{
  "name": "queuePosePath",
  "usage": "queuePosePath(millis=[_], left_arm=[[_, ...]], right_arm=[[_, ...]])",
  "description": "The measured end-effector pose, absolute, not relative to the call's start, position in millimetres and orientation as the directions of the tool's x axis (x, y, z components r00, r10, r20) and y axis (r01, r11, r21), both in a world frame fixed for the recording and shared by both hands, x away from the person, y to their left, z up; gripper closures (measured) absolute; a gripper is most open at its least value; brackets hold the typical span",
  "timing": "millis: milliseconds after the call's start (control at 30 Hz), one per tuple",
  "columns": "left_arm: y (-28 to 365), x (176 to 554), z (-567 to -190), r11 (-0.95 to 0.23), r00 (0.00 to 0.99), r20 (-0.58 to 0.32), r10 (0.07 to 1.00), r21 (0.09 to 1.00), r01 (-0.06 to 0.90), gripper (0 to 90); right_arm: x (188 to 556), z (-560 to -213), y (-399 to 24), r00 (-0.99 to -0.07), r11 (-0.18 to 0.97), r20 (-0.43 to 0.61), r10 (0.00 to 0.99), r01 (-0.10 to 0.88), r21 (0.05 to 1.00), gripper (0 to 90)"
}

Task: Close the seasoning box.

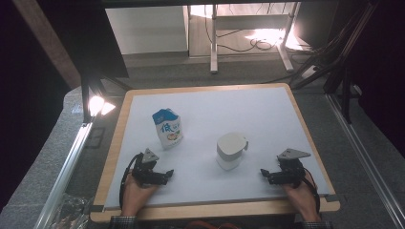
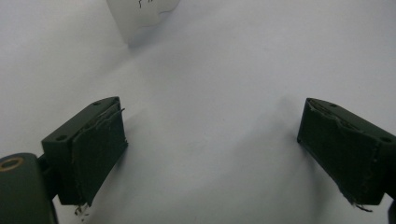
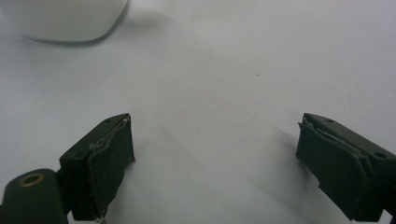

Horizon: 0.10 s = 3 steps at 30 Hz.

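A blue and white carton (image 1: pixel 168 128) stands upright left of the mat's middle. To its right stands a white lidded jug (image 1: pixel 230 150) with a spout. My left gripper (image 1: pixel 165 174) rests low near the front left, below the carton, its jaws pointing right. In the left gripper view the left gripper (image 2: pixel 210 154) is open over bare mat, and a white thing with dark marks (image 2: pixel 140 14) shows at the top; I cannot tell which object it is. My right gripper (image 1: pixel 265 175) sits front right, pointing left toward the jug. That right gripper (image 3: pixel 215 163) is open and empty, with the jug's rounded base (image 3: pixel 65 18) ahead.
A white mat (image 1: pixel 267 119) covers a wooden-edged table (image 1: pixel 210 210). Metal rails run along the floor on both sides, at the left (image 1: pixel 71 157) and at the right. A desk frame and cables (image 1: pixel 260 43) lie beyond the far edge.
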<state>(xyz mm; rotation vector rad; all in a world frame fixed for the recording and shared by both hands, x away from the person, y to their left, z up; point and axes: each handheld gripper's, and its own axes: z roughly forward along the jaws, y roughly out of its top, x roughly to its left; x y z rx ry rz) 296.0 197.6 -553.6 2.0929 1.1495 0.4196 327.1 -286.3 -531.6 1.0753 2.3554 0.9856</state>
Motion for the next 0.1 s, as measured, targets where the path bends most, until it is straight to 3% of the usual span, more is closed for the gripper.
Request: queuePosePath(millis=[100], left_arm=[[197.7, 296.1, -553.5, -0.359, 0.552, -0.05, 0.832, 0.711, 0.605, 7.3]], right_arm=[[326.1, -532.2, -286.5, -0.639, 0.463, -0.044, 0.768, 0.506, 0.728, 11.3]])
